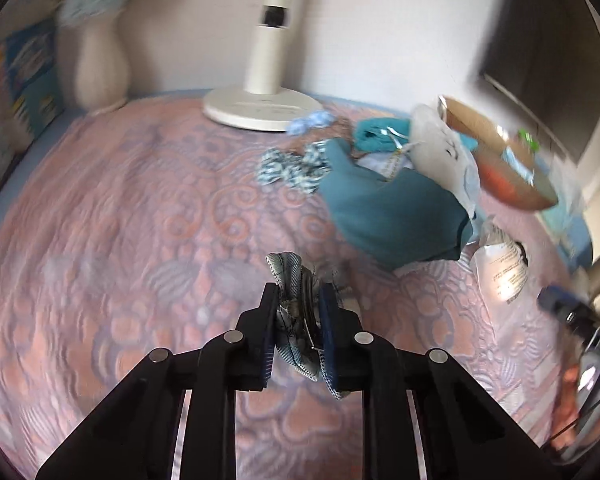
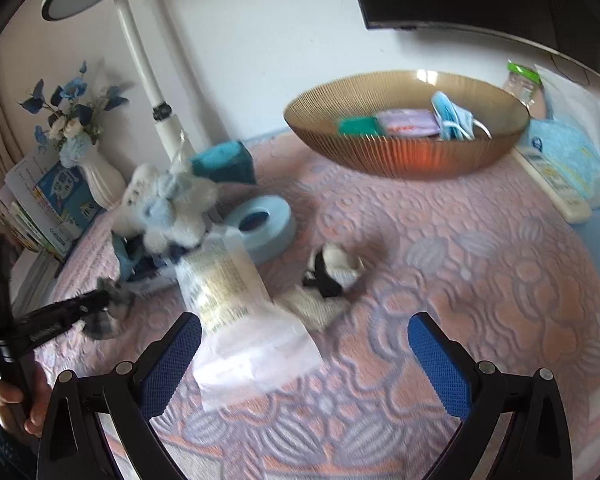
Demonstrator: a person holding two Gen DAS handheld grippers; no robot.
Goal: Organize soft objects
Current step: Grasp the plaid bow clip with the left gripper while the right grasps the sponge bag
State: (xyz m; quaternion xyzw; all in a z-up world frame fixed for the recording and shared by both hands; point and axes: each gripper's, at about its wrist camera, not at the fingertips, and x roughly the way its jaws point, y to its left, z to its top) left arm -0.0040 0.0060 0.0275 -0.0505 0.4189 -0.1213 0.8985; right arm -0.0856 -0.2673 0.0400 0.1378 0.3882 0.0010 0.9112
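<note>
The left tool (image 1: 298,300) is clenched on a small scrunchie (image 1: 300,320) of soft, crumpled grey-and-white striped cloth; its black ribbed pads pinch the bunched fabric from both sides, and the folds stick out beyond the tips and hang below them, so the bundle's long axis runs roughly along the fingers, pointing away and down toward the surface (image 1: 120,240). That surface is covered in a quilted pink-and-lilac cloth with raised scrolls and petals. Left of and near the tool it lies bare; a vase (image 1: 100,60) and a white lamp base (image 1: 260,108) stand at the far edge. To the far right sits the heap of soft things: a second patterned scrunchie (image 1: 296,168), a smooth teal cloth (image 1: 392,216) and a pale plush toy (image 1: 444,148), with a ribbed amber glass bowl (image 1: 508,160) beyond. The right tool (image 2: 304,344) stands released, its blue dimpled pads wide apart and holding nothing; a clear crinkled plastic packet (image 2: 236,312) lies slantwise just beside its left finger, its long axis running from near right to far left. Past it lies a black-and-white fuzzy piece (image 2: 332,276), and a pale blue tape roll (image 2: 264,220) sits by the heap. Right of this the surface is open up to a remote (image 2: 552,184) at the far right edge.
</note>
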